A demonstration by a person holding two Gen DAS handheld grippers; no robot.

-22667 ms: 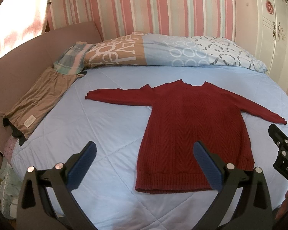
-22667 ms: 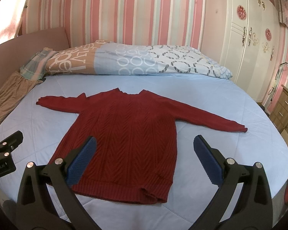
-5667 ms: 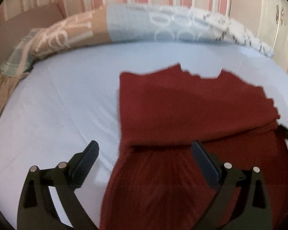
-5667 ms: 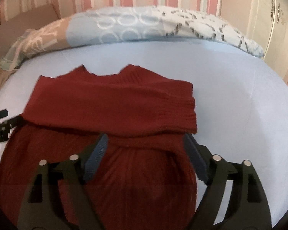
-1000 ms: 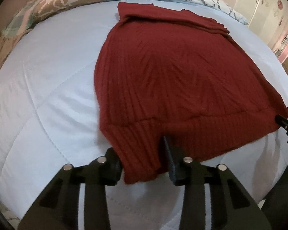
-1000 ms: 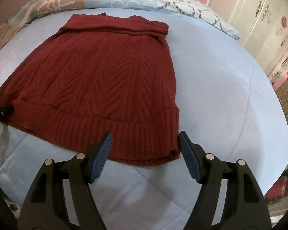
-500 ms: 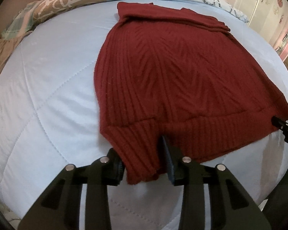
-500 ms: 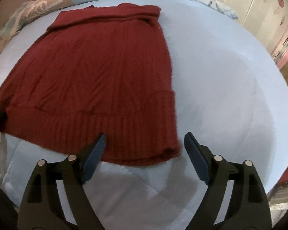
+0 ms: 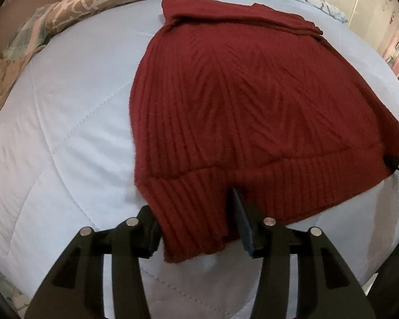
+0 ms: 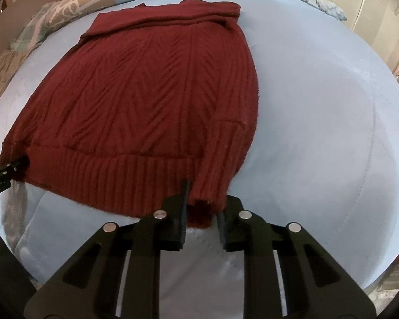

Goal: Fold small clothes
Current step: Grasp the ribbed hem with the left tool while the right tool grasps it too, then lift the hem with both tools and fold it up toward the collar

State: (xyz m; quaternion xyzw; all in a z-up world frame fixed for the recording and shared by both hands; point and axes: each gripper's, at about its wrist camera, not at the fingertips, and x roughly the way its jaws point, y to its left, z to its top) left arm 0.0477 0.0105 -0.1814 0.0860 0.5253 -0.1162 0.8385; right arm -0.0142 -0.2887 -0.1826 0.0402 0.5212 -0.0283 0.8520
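Observation:
A dark red knit sweater [image 9: 247,101] lies on the light blue bed, its sleeves folded across the chest at the far end. It also shows in the right wrist view [image 10: 146,98]. My left gripper [image 9: 196,223] is shut on the near left corner of the ribbed hem. My right gripper [image 10: 201,207] is shut on the near right corner of the hem, which is bunched between its fingers. Each gripper shows at the edge of the other's view, at the opposite hem corner.
The quilted blue bedcover [image 9: 66,138] spreads around the sweater. Patterned pillows [image 9: 98,2] lie along the far edge. A beige garment [image 9: 0,85] lies at the far left. A white wardrobe [image 10: 380,5] stands at the right.
My right gripper has moved in and closed on the right hem corner, which now bunches up. My left gripper stays shut on the left corner.

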